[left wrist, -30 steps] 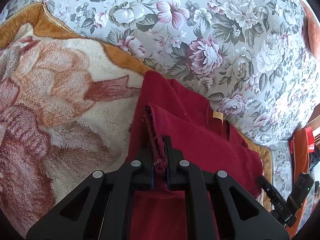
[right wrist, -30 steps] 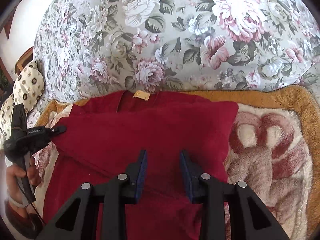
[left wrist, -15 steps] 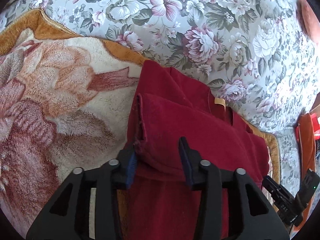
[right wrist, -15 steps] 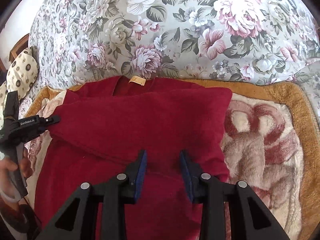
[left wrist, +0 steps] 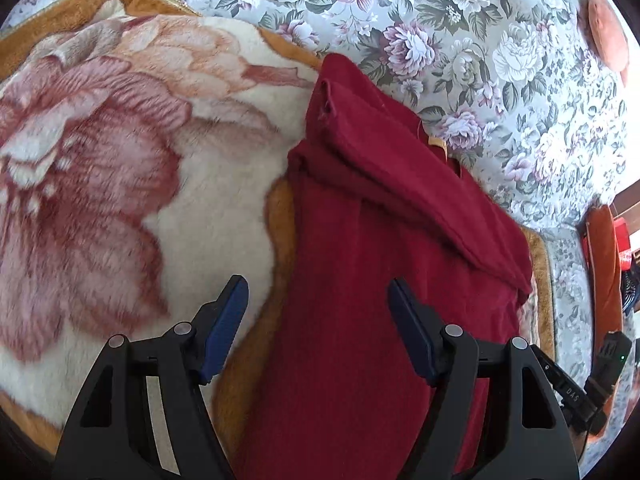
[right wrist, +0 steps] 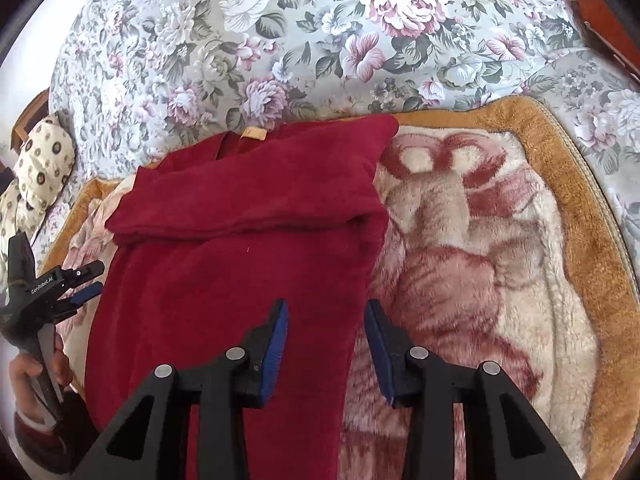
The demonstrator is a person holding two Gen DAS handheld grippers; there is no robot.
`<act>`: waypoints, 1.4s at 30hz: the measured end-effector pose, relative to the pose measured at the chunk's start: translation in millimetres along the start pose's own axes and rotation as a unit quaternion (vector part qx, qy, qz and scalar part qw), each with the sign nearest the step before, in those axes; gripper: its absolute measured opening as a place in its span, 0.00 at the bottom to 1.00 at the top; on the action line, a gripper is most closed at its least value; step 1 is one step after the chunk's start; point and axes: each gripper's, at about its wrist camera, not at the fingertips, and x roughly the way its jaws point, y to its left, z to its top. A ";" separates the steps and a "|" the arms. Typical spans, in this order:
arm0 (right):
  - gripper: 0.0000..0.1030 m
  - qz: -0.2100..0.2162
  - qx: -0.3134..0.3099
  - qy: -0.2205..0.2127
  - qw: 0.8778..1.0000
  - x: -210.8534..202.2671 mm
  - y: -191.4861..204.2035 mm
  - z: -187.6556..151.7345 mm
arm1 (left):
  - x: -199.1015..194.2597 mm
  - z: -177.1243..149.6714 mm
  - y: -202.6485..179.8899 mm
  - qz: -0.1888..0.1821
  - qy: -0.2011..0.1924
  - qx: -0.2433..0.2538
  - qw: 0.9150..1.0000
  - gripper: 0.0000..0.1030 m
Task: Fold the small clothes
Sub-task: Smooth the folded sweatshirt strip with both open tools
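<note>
On the fleece blanket [right wrist: 520,280], our left gripper [left wrist: 316,320] and right gripper [right wrist: 326,344] are opening, gripping nothing, above the soft, limp red garment [right wrist: 248,248], best pinched at its near side edges.

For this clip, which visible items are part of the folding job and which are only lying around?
Part of the job:
- red garment, top edge folded over
- left hand-held gripper, jaws opening, not gripping the cloth
- right hand-held gripper, jaws opening, not gripping the cloth

Just lying about:
- plush rose blanket underneath
- floral cover behind
- spotted cream cushion
</note>
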 end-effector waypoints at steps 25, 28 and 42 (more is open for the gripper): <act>0.40 0.024 -0.011 0.048 0.999 -39.7 23.3 -127.2 | -55.1 -112.0 18.0 -0.007 0.005 0.063 0.998 0.71; 0.40 0.020 -0.008 0.048 0.999 -41.7 20.8 -141.6 | -59.4 -119.8 21.7 -0.014 0.009 0.062 0.998 0.71; 0.09 0.025 -0.033 0.032 0.999 -38.0 25.6 -159.0 | -62.5 -139.5 26.6 -0.014 0.018 0.053 0.998 0.71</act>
